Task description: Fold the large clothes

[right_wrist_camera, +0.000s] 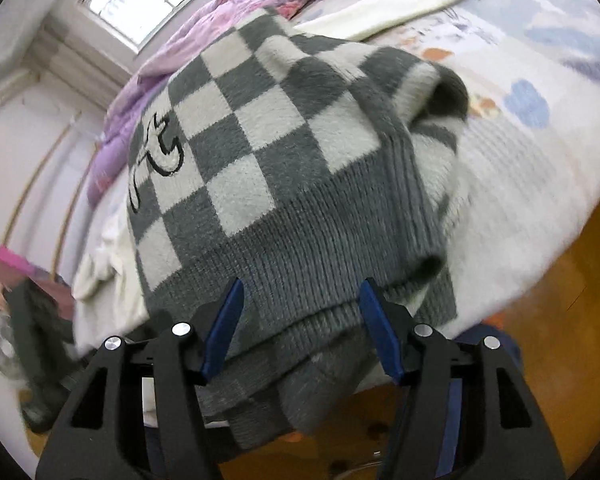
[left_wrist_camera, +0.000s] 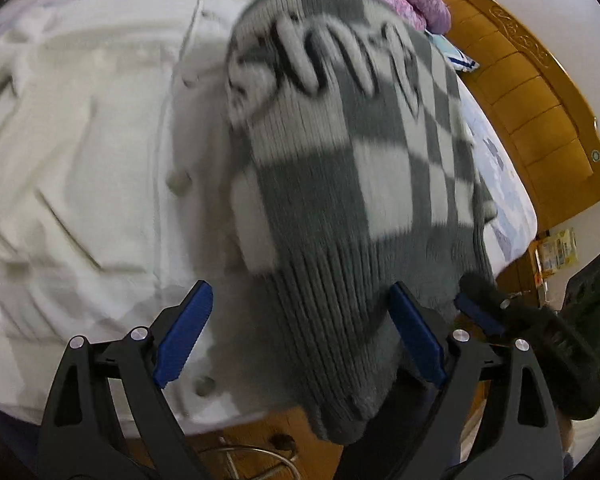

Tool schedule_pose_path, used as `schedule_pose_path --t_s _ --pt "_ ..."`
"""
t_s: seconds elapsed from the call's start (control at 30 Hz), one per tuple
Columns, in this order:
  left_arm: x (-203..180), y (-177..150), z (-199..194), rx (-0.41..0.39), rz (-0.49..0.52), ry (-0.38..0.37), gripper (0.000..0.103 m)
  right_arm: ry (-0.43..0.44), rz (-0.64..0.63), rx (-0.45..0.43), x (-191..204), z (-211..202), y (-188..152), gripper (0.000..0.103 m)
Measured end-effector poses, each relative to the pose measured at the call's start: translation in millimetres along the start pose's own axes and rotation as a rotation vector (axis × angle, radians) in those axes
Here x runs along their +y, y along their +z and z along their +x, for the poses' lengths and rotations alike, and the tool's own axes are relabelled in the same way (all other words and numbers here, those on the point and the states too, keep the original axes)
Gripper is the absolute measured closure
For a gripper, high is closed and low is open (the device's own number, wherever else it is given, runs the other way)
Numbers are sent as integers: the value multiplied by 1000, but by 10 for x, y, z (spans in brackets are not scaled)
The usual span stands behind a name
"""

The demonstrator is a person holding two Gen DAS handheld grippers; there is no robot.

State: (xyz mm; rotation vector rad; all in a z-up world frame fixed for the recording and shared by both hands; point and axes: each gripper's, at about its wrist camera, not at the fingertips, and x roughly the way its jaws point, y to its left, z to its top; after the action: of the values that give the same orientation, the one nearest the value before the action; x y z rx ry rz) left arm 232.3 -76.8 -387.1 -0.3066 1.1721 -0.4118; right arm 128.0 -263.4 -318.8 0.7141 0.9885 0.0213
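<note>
A grey-and-white checked knit sweater (left_wrist_camera: 340, 168) with black lettering lies folded on the bed, and its ribbed hem hangs over the bed's edge. My left gripper (left_wrist_camera: 300, 288) stands wide open astride that hem, with the cloth loose between its blue pads. In the right wrist view the same sweater (right_wrist_camera: 284, 160) fills the middle. My right gripper (right_wrist_camera: 302, 285) is open around the thick ribbed hem, and its pads sit beside the fabric without squeezing it. One of the right gripper's fingers (left_wrist_camera: 476, 312) shows just right of the sweater in the left wrist view.
A white buttoned garment (left_wrist_camera: 100, 160) is spread under and left of the sweater. A purple quilt (right_wrist_camera: 228, 12) is heaped at the far side of the patterned sheet (right_wrist_camera: 520, 100), with a cream cloth (right_wrist_camera: 400, 4) beyond. A wooden bed board (left_wrist_camera: 540, 120) and wooden floor (right_wrist_camera: 540, 340) border the mattress.
</note>
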Motion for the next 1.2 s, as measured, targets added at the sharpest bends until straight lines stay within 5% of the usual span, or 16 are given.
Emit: schedule_pose_path --t_s 0.2,0.37,0.63,0.93,1.2 --pt "-108 -10 112 20 -47 -54 28 126 171 -29 -285 -203 -84 43" --pt "-58 101 -26 -2 -119 -134 61 205 338 -46 -532 -319 -144 41" --pt "-285 375 -325 -67 -111 -222 66 347 555 13 -678 -214 -356 34" --pt "-417 514 -396 -50 -95 -240 66 637 825 -17 -875 36 -453 26" --pt "-410 563 -341 -21 -97 -247 66 697 868 -12 -1035 149 -511 22"
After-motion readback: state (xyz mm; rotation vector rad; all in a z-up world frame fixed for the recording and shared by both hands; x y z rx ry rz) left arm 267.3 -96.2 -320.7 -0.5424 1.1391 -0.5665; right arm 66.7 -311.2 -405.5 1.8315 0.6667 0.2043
